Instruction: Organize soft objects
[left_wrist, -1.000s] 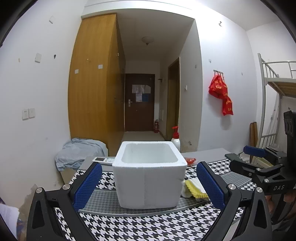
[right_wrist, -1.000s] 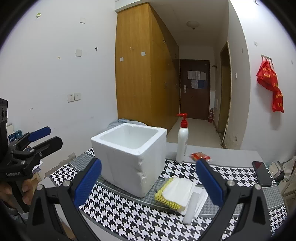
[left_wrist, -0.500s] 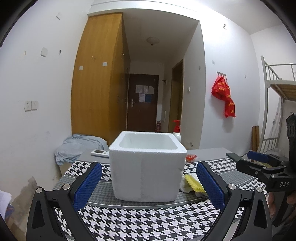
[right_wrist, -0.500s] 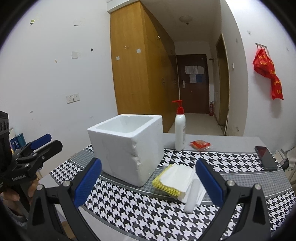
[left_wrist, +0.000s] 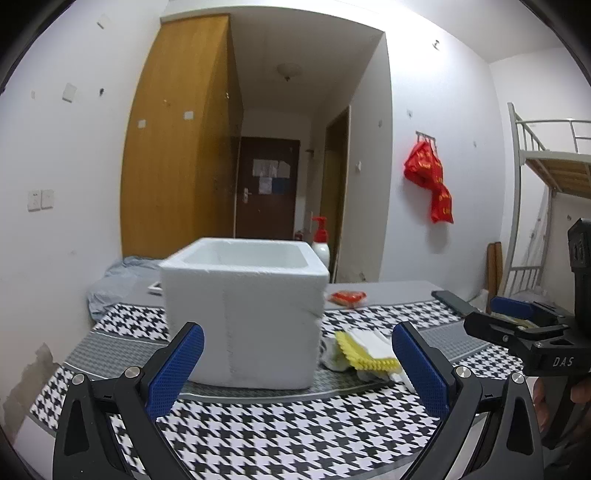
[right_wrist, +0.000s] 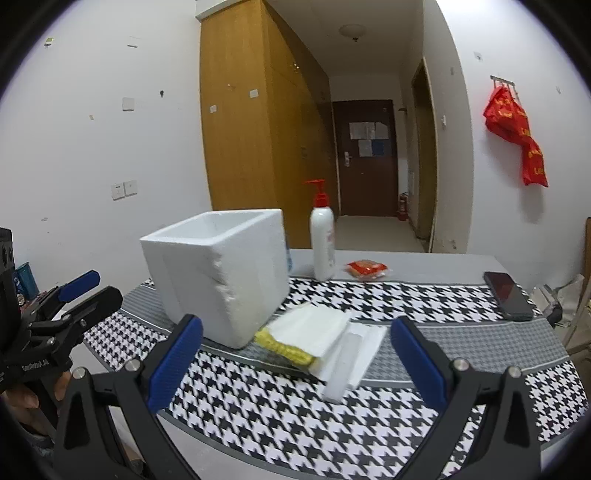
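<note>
Grey table (right_wrist: 424, 264), mostly covered by a black-and-white houndstooth cloth (right_wrist: 332, 417) with grey bands. On the cloth: open white foam box (right_wrist: 218, 277) toward the left; just right of it, touching its base, a stack of white cloths with a yellow scalloped one (right_wrist: 282, 347) at the near edge, overlapping flat white foam pieces (right_wrist: 345, 360). Black phone (right_wrist: 508, 295) at the right edge. On bare tabletop behind: white pump bottle with red top (right_wrist: 322, 236), upright; small red packet (right_wrist: 365, 268) beside it.
</note>
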